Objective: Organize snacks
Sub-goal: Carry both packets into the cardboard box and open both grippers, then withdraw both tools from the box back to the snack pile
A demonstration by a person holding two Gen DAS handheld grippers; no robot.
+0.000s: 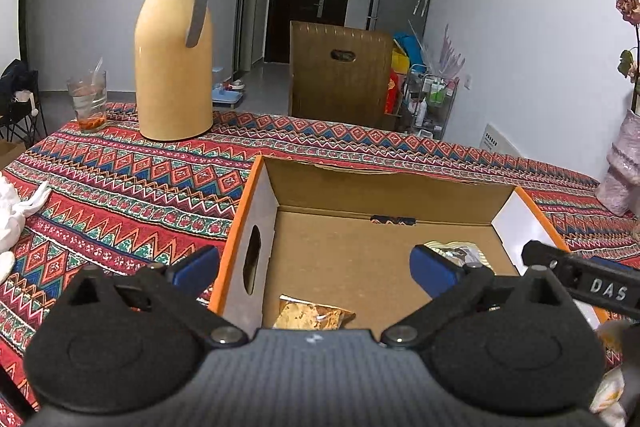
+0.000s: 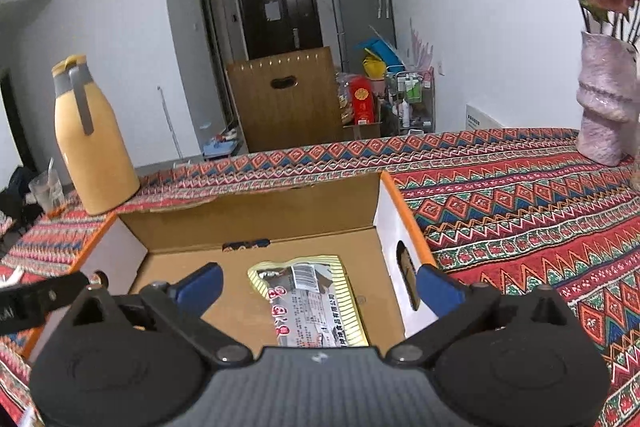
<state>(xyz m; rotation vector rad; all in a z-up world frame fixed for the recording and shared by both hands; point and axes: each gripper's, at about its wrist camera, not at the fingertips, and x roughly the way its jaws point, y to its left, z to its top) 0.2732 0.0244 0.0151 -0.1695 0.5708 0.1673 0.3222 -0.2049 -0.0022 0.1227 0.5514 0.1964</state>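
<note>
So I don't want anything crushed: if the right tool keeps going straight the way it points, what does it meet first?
Probably the silver and gold snack packet lying on the cardboard box floor, directly between the open right tool fingers; depth is uncertain.

Left gripper [image 1: 314, 273]: matte black linkage arms on silver pivot screws, round black housings either side, ribbed grey body with a small white mark, blue finger pads [image 1: 198, 263]. Right gripper [image 2: 318, 287]: identical build. A black bar lettered "DAS", probably part of the right unit, shows at right.
</note>
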